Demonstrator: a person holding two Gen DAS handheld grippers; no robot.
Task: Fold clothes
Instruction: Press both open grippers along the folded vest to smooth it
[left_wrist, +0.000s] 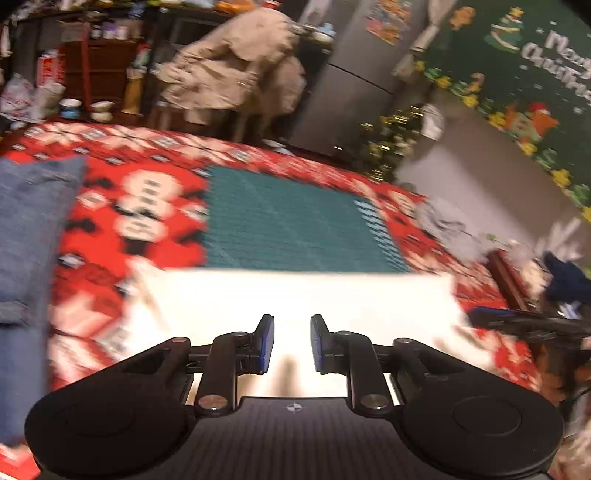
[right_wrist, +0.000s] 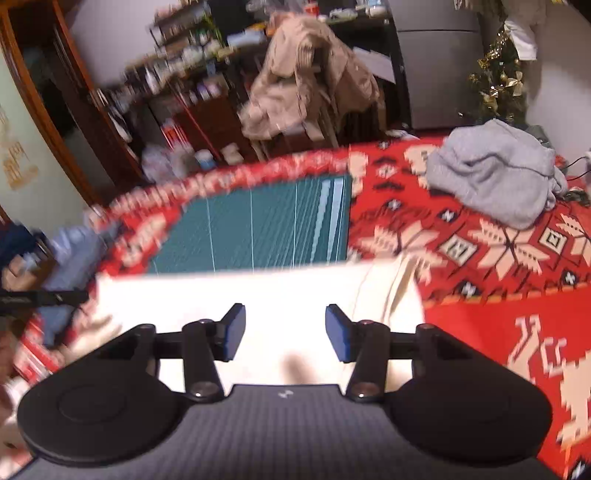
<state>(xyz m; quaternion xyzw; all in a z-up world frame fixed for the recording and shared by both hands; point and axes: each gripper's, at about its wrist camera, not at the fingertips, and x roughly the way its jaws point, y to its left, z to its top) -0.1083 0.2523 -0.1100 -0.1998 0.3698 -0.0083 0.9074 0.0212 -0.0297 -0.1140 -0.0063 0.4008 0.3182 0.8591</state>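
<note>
Two grippers, left gripper (left_wrist: 292, 343) and right gripper (right_wrist: 285, 332), parted, empty, above white garment (left_wrist: 295, 295).

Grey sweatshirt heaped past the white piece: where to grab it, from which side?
Take the grey sweatshirt by its raised near fold, coming from the near edge over the red cloth. It lies crumpled, with no flat hem showing, so a pinch on the bunched ridge is likely surest. The right gripper is open and empty.

Motion-blurred throughout, both views. White garment (left_wrist: 295, 306) overexposed, folds and edges unreadable; near edge hidden behind gripper bodies. Blue denim (left_wrist: 26, 236) cut off at 9 o'clock. Grey garment (right_wrist: 495, 173) sharp at 2 o'clock in right view, smeared in left. Shelf clutter (right_wrist: 177, 62) at 11 o'clock too small to identify.
</note>
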